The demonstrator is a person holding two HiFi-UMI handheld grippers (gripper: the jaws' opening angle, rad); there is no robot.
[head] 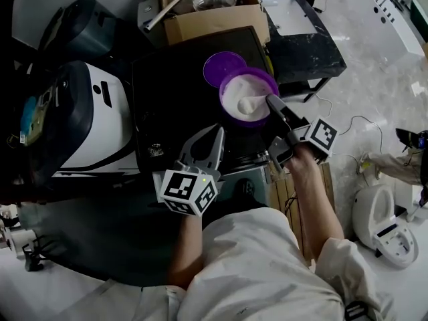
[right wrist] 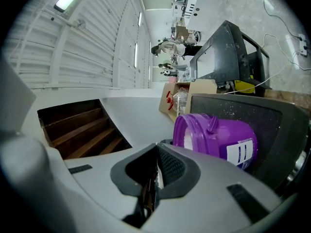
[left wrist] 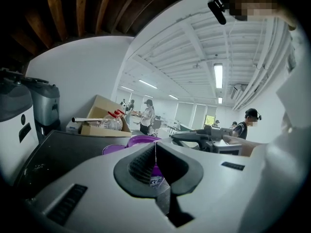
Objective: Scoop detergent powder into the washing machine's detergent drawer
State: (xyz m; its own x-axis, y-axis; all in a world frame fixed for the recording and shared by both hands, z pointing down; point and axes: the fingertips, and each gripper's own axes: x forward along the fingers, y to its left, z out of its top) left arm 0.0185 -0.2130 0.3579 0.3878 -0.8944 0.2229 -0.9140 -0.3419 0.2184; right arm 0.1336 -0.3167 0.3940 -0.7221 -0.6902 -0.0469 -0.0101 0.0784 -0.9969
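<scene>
- The purple detergent tub (right wrist: 214,137) stands open on the far right part of the washing machine's black top (head: 170,99), full of white powder (head: 239,91)
- Its purple lid (head: 223,65) lies just beside it, on the far left side
- The right gripper (head: 271,101) reaches over the tub's near right rim, jaws pinched narrow on the thin handle of a white scoop (head: 249,103) that sits in the powder
- The left gripper (head: 217,134) hovers over the near edge of the top, jaws pressed together and empty
- A cardboard box (head: 214,22) sits beyond the tub
</scene>
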